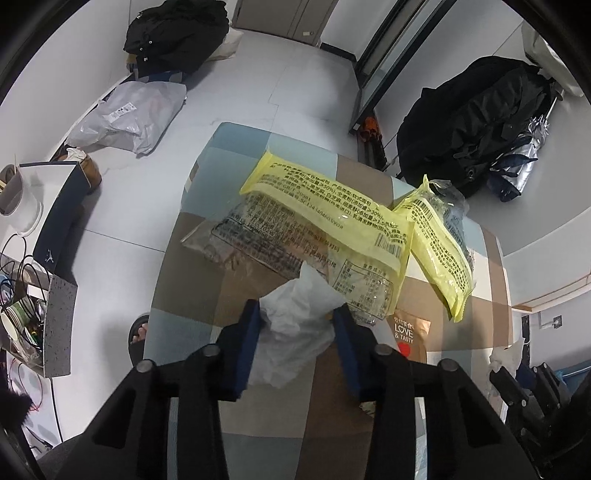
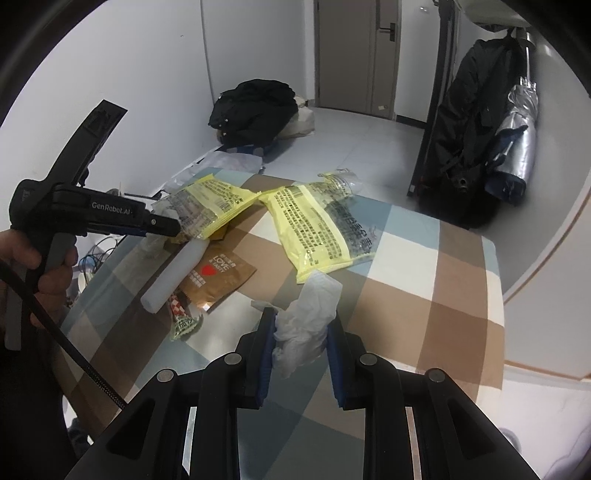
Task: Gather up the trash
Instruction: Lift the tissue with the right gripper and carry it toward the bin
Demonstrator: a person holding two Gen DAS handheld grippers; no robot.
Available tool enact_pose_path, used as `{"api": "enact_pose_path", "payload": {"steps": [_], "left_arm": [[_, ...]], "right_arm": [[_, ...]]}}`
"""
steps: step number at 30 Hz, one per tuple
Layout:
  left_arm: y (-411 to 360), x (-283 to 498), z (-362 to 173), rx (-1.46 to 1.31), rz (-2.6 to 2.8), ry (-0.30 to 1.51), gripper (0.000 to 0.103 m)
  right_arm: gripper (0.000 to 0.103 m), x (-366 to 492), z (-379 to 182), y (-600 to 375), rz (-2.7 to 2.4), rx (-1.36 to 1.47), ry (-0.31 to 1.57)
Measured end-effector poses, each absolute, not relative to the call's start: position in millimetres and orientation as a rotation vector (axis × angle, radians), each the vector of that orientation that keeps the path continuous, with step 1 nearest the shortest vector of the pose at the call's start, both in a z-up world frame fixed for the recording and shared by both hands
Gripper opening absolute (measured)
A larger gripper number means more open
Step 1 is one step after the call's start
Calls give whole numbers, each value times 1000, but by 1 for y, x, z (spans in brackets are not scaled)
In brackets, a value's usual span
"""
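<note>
Left tool [image 1: 299,325]: closed on a crumpled white tissue [image 1: 295,328], blue pads pressing it from both sides, held above the near part of the bench [image 1: 207,206].
Right tool [image 2: 301,332]: narrow, clamped on a second white tissue wad [image 2: 306,317] over the near end of the bench.
Bench cover: checked cloth in brown, pale blue and white.
Brown pouch [image 2: 218,280]: printed "LOVE & TASTY", lying flat on the bench, left of the right tool.
White tube [image 2: 177,273]: lying aslant, touching the pouch's left side.
Small wrapper [image 2: 183,317]: red-checked and green, at the tube's near end.
Yellow bag, first [image 1: 325,206]: part clear, printed text, flat at mid-bench.
Yellow bag, second [image 1: 439,243]: just beside the first, toward the bench's right edge.
Floor beyond the far edge: grey plastic parcel [image 1: 129,114], black clothing heap [image 1: 173,33].
Far right: black garment [image 1: 476,122] hanging beside a silver umbrella [image 1: 535,144].
</note>
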State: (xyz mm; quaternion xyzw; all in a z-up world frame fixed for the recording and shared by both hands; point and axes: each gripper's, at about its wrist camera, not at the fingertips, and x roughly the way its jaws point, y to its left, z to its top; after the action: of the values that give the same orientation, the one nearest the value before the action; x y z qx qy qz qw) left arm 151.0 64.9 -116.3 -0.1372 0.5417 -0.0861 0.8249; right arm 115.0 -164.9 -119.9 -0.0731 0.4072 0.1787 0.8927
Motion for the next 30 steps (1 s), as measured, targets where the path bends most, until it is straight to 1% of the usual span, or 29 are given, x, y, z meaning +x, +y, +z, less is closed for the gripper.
{"api": "enact_pose_path", "payload": {"steps": [4,8,30], "left_arm": [[62,148,-115,-262,-185,1157,22],[62,146,-114,-254,-202,1159,18],[67,114,-85,-242,-250,1033,17]], "right_arm": [[25,112,-118,-165,371,-149,838],[25,109,-115,-165,370,-145,840],[25,76,-80,-153,363,-128,801]]}}
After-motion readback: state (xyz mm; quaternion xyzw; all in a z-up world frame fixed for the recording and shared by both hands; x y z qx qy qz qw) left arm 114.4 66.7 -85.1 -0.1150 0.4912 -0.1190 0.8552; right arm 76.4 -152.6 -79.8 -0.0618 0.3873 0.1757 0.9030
